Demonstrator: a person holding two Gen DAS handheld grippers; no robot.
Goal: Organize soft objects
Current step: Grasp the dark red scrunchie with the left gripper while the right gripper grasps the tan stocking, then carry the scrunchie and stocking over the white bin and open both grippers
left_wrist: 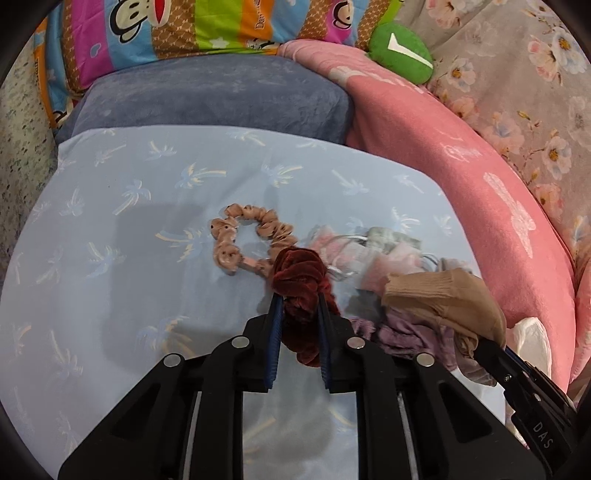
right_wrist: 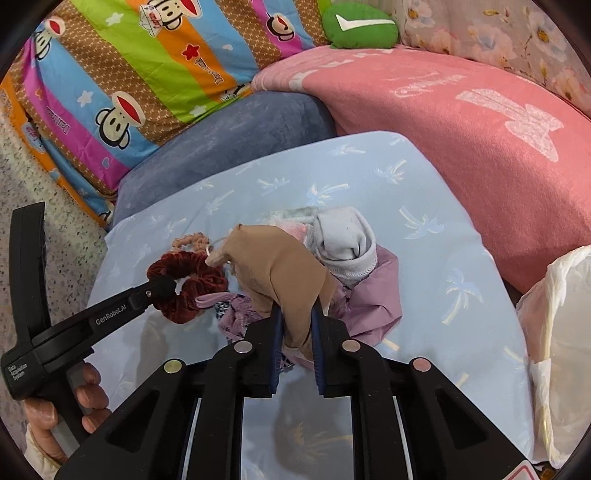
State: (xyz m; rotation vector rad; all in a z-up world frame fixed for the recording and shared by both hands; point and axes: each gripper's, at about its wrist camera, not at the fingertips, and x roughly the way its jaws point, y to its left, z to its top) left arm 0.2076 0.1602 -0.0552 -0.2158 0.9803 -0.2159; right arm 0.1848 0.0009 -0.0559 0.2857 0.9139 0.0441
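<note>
My left gripper is shut on a dark red velvet scrunchie, lifted just off the light blue palm-print cloth. Beyond it lies a peach dotted scrunchie flat on the cloth. My right gripper is shut on a tan stocking, which drapes up over a heap of soft items: a grey-white sock, a mauve garment and pink pieces. In the right wrist view the left gripper comes in from the left with the red scrunchie. The right gripper with the stocking shows at the left wrist view's right edge.
A blue-grey velvet cushion sits behind the cloth, with a striped cartoon pillow and a green plush further back. A pink blanket rises on the right. A white plastic bag lies at the right edge. A person's hand grips the left tool.
</note>
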